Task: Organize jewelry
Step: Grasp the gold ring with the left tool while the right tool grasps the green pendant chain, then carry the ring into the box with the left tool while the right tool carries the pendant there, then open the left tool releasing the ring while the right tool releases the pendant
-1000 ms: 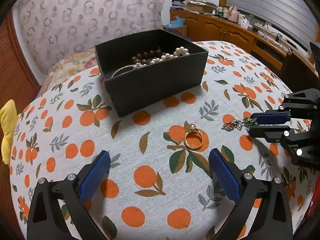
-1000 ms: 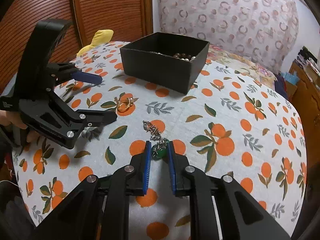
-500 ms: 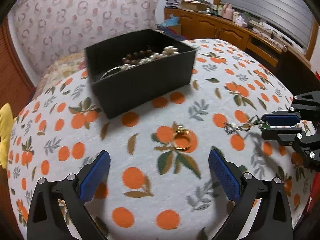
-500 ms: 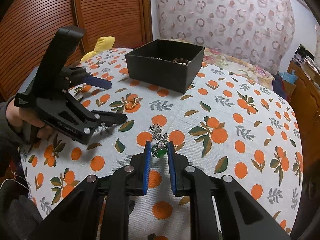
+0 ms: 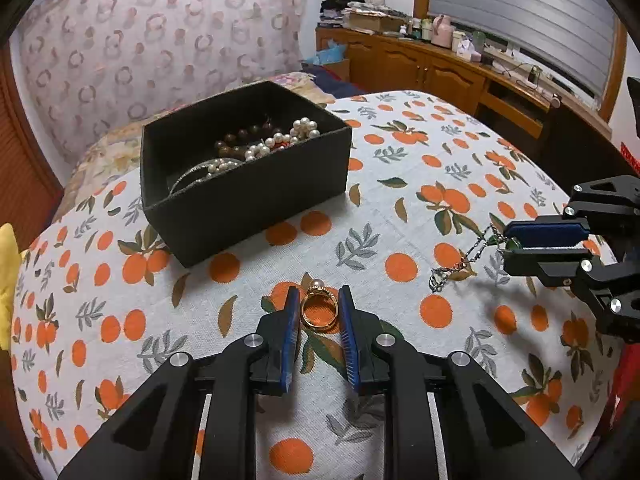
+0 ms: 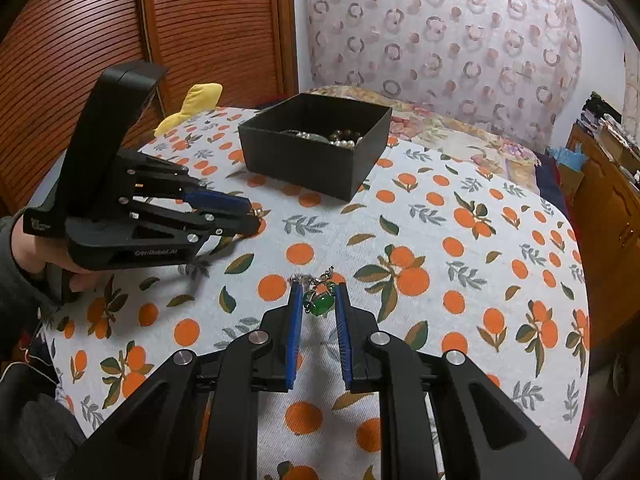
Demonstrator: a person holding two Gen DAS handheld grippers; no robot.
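Gold pearl ring [image 5: 319, 311] flat; green-pendant chain [image 6: 319, 303] lifted.

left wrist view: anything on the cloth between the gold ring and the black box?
Nothing. In the left wrist view, only bare orange-print tablecloth lies between the gold ring and the black box. The chain lies off to the right.

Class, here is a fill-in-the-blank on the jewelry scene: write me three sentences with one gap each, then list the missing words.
1. The left gripper has its fingers on either side of a gold ____.
2. The right gripper holds a necklace whose pendant is ____ in colour.
3. Pearl strands lie inside the ____ box.

Missing words: ring; green; black
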